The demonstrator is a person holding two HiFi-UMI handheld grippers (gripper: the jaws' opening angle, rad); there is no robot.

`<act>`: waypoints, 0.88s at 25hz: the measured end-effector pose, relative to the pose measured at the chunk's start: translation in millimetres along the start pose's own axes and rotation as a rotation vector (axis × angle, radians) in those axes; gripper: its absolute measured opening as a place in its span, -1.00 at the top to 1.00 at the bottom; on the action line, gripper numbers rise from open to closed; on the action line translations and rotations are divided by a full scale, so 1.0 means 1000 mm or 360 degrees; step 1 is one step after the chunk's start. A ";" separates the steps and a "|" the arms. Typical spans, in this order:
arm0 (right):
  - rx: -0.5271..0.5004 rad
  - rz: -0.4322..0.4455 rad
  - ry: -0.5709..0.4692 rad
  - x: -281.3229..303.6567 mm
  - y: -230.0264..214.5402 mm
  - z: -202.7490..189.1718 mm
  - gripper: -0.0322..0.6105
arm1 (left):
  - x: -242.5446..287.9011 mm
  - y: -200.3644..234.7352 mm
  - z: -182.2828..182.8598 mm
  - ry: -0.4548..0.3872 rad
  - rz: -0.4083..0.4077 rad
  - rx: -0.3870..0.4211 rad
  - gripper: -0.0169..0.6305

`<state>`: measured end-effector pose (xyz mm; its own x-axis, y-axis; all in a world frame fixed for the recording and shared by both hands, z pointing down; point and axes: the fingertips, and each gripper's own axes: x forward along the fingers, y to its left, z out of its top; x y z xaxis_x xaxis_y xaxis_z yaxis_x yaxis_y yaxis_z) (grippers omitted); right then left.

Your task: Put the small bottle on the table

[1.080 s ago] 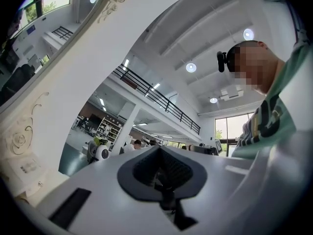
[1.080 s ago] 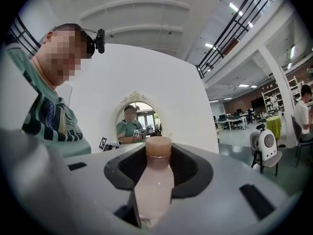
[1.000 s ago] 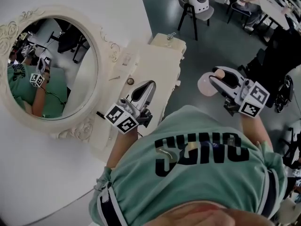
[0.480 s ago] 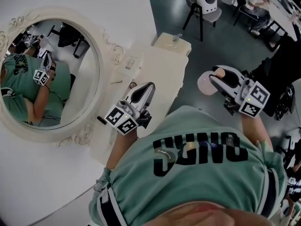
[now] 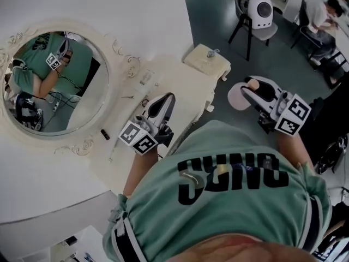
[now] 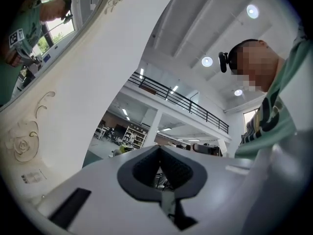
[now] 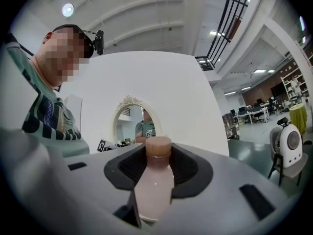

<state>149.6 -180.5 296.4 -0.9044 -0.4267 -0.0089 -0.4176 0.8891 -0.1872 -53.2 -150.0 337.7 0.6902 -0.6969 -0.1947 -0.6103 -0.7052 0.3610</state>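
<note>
The small pink bottle (image 5: 239, 95) with a tan cap (image 7: 159, 146) sits between the jaws of my right gripper (image 5: 252, 89), which is shut on it. In the head view it hangs in the air over the grey floor, to the right of the cream vanity table (image 5: 185, 89). In the right gripper view the bottle (image 7: 154, 185) stands upright between the dark pads. My left gripper (image 5: 165, 101) hovers over the table's near edge. Its jaws are together with nothing in them, as the left gripper view (image 6: 159, 153) also shows.
An oval mirror (image 5: 54, 81) in an ornate frame stands behind the table. A few small items lie on the tabletop, among them a dark stick (image 5: 104, 134). A cream stool (image 5: 207, 60) stands at the table's far end. Farther off is a chair with a white rounded device (image 5: 259, 9).
The head view has swung, so the mirror and table slid left and the chair right. Both grippers keep their places in the picture, and the bottle stays in the right one.
</note>
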 end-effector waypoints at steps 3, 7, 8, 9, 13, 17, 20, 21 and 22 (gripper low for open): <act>-0.0046 0.0076 0.0032 -0.015 -0.034 0.008 0.50 | 0.040 -0.008 -0.008 -0.0028 0.0082 0.0017 0.95; -0.0097 0.0147 0.0084 -0.023 -0.070 0.011 0.50 | 0.076 -0.008 -0.009 -0.0063 0.0220 0.0031 0.95; -0.0099 0.0163 0.0087 -0.022 -0.076 0.011 0.50 | 0.081 -0.006 -0.008 -0.0063 0.0247 0.0039 0.95; -0.0098 0.0179 0.0085 -0.019 -0.082 0.011 0.50 | 0.084 -0.003 -0.006 -0.0059 0.0269 0.0049 0.95; -0.0102 0.0217 0.0065 -0.005 -0.088 0.010 0.50 | 0.082 0.009 0.001 -0.0047 0.0313 0.0092 0.95; -0.0129 0.0214 0.0066 0.013 -0.083 0.011 0.50 | 0.073 0.025 0.012 -0.0054 0.0328 0.0114 0.95; -0.0158 0.0213 0.0076 0.025 -0.076 0.015 0.50 | 0.064 0.033 0.024 -0.0069 0.0324 0.0143 0.95; -0.0170 0.0210 0.0076 0.030 -0.075 0.018 0.50 | 0.061 0.037 0.028 -0.0078 0.0326 0.0150 0.95; -0.0183 0.0208 0.0076 0.035 -0.074 0.021 0.50 | 0.057 0.040 0.031 -0.0088 0.0329 0.0154 0.95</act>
<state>150.7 -264.4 289.2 -0.9536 -0.3002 0.0215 -0.3010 0.9507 -0.0742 -50.4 -222.1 312.6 0.5259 -0.8321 -0.1762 -0.7727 -0.5540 0.3099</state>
